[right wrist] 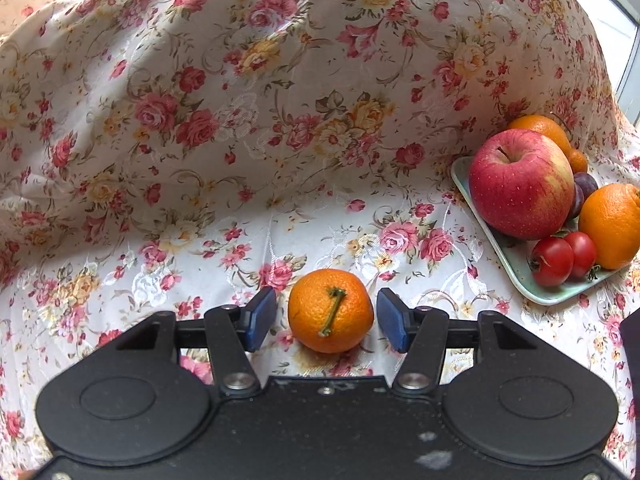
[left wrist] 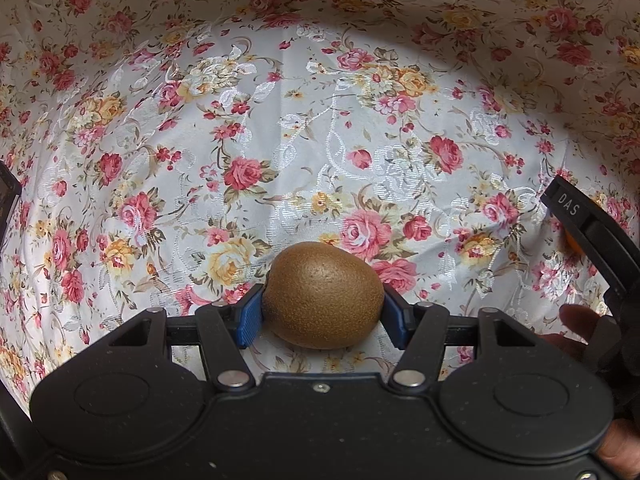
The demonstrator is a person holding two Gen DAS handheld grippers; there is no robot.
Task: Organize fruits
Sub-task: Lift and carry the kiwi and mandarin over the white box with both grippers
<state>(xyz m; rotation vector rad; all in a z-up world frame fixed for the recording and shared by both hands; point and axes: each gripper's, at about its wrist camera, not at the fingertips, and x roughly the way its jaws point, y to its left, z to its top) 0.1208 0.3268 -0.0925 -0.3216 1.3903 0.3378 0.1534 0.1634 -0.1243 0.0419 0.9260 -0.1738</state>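
In the left wrist view my left gripper (left wrist: 322, 314) is shut on a brown kiwi (left wrist: 322, 294), both blue pads pressing its sides, just over the floral cloth. In the right wrist view my right gripper (right wrist: 327, 318) is open around a small mandarin (right wrist: 330, 310) with a green stem, which rests on the cloth; small gaps show between it and each pad. A pale green plate (right wrist: 516, 258) at the right holds a red apple (right wrist: 520, 184), oranges (right wrist: 612, 224), cherry tomatoes (right wrist: 554, 261) and a dark plum (right wrist: 585, 182).
The floral cloth (right wrist: 200, 128) covers the table and rises as a backdrop behind. The other gripper (left wrist: 592, 236) with the person's hand shows at the right edge of the left wrist view. A window frame (right wrist: 630, 40) is at the far right.
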